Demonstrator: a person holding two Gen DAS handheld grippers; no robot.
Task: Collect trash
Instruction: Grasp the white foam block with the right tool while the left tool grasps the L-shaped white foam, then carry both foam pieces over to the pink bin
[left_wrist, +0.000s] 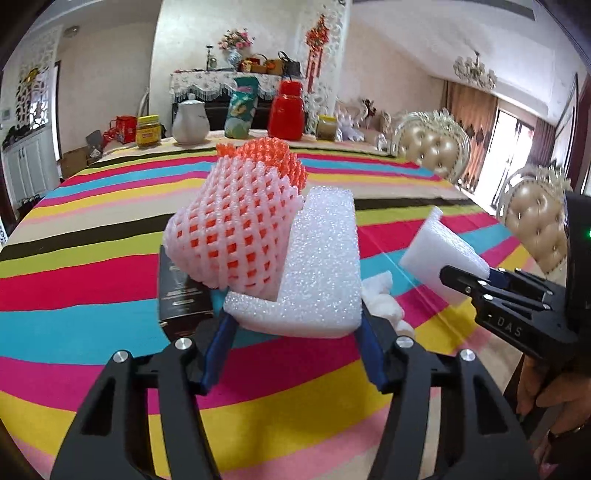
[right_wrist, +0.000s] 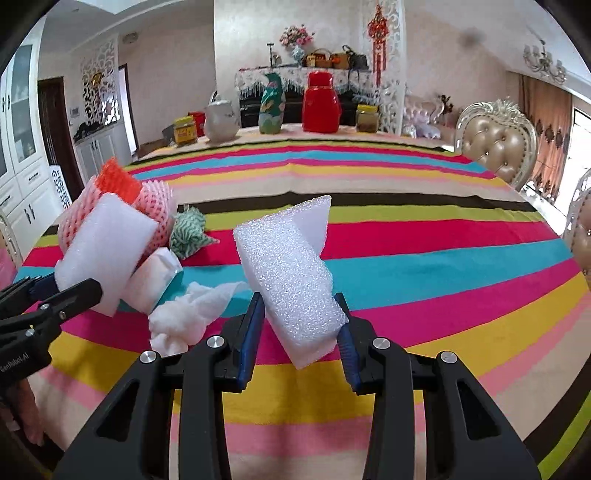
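Note:
My left gripper (left_wrist: 295, 325) is shut on an L-shaped white foam piece (left_wrist: 317, 266) with pink and orange foam fruit nets (left_wrist: 236, 221) resting in its corner, held above the striped tablecloth. It also shows in the right wrist view (right_wrist: 70, 291), where the foam piece (right_wrist: 103, 247) and nets (right_wrist: 155, 206) sit at the left. My right gripper (right_wrist: 301, 325) is shut on a second white foam block (right_wrist: 288, 269), tilted above the cloth; it appears in the left wrist view (left_wrist: 476, 280) with its block (left_wrist: 443, 254). A crumpled white tissue (right_wrist: 188, 314) lies on the cloth between the grippers.
A dark box (left_wrist: 181, 291) and a tissue pack (right_wrist: 159, 280) lie under the left gripper. A green-white crumpled wrapper (right_wrist: 188, 232) lies behind. Jars, a white teapot (right_wrist: 219, 122), a snack bag and a red flask (right_wrist: 319, 103) stand at the far edge. Padded chairs (right_wrist: 495, 140) stand at the right.

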